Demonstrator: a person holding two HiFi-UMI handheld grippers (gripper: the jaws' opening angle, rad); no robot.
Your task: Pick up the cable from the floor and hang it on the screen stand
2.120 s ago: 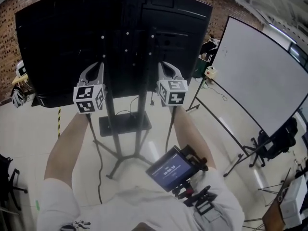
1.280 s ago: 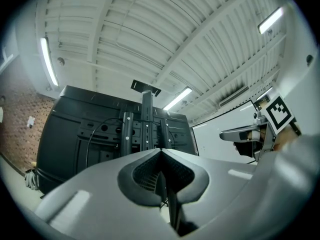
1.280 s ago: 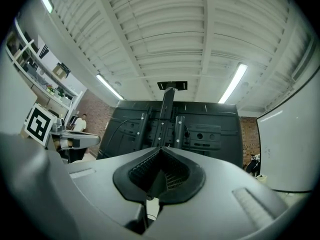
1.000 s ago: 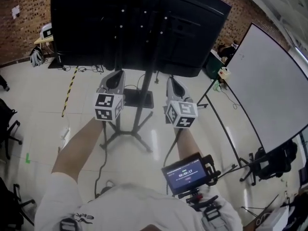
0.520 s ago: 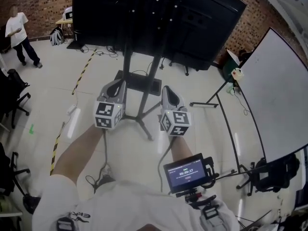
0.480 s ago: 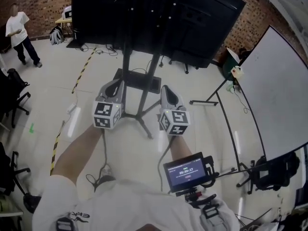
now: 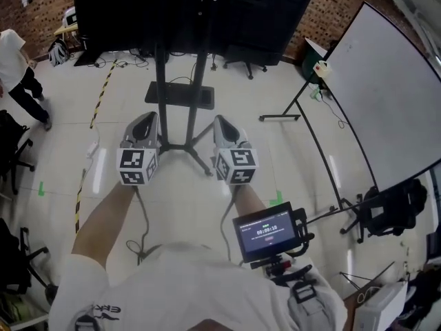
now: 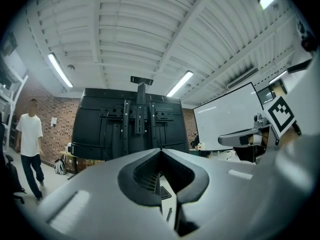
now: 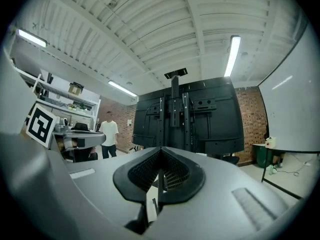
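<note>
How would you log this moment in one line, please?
left hand-held gripper: shut, empty | right hand-held gripper: shut, empty | screen stand: ahead of both, untouched

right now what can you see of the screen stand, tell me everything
The screen stand is black, metal by the look, and upright on the pale floor. Two posts rise from spread legs, with a flat shelf low between them, and carry a big dark screen seen from its back, with mounting rails. It stands ahead of the left gripper and right gripper, both apart from it.
</note>
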